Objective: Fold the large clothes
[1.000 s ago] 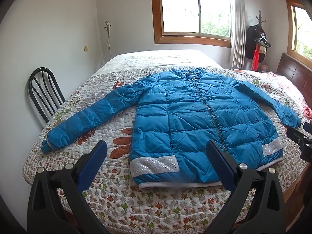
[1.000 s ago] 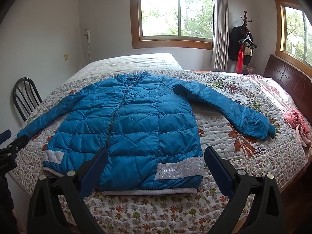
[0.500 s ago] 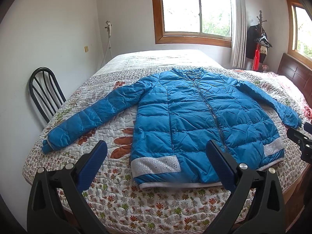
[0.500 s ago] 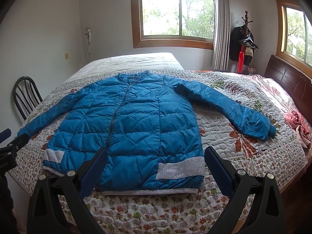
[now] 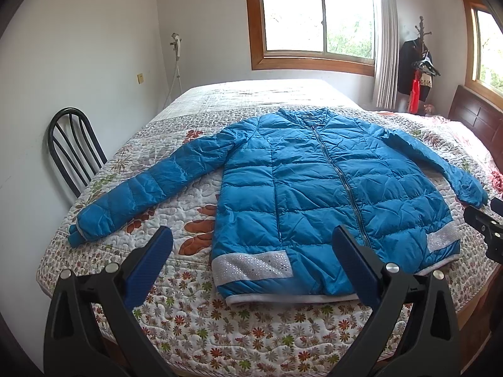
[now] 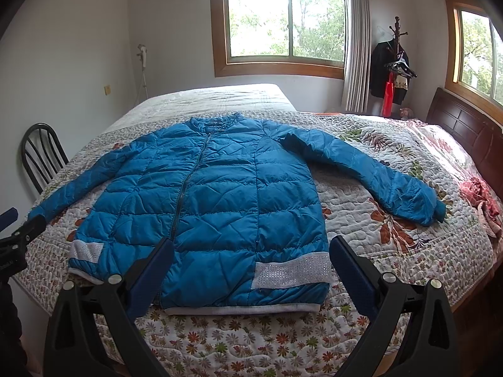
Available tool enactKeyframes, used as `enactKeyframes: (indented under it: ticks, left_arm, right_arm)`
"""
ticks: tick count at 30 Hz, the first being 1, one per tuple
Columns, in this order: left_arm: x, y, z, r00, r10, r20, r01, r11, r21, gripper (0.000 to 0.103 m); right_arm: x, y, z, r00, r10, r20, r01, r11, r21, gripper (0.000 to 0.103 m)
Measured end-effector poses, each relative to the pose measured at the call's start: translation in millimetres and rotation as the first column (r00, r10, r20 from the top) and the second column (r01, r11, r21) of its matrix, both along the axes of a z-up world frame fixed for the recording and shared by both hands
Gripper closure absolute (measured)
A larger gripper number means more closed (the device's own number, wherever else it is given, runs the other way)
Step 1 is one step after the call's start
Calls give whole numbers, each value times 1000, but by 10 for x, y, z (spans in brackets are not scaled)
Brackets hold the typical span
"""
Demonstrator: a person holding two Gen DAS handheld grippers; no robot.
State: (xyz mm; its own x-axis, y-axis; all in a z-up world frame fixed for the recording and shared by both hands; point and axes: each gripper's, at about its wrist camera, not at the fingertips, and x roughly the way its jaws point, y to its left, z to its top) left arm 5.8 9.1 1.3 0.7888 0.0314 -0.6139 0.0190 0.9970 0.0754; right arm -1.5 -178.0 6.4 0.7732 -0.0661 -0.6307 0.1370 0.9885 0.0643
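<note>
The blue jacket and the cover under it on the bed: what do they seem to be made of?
The blue puffer jacket looks like thin, slightly shiny synthetic shell with padding: stitched puffy rows, fine creases. The floral bed cover looks like matte quilted cotton, though the fibre is uncertain: stitched swirls, printed flowers.

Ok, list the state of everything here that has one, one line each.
Blue puffer jacket: spread flat, face up, zipped, sleeves out, unfolded.
Left gripper: jaws open, empty, above the hem.
Right gripper: jaws open, empty, above the hem.
Quilted bedspread: laid over the bed.
Window curtain: drawn aside.
Black chair: unoccupied.
</note>
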Motion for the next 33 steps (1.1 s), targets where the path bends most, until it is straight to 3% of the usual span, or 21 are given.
enactKeyframes:
  ticks: [33]
  left_arm:
    - [79,19,-96,1000,8,-11,-8,1000,3,3]
  right_arm:
    - [128,-11,-95,1000,3,-18,-3,1000,10,4]
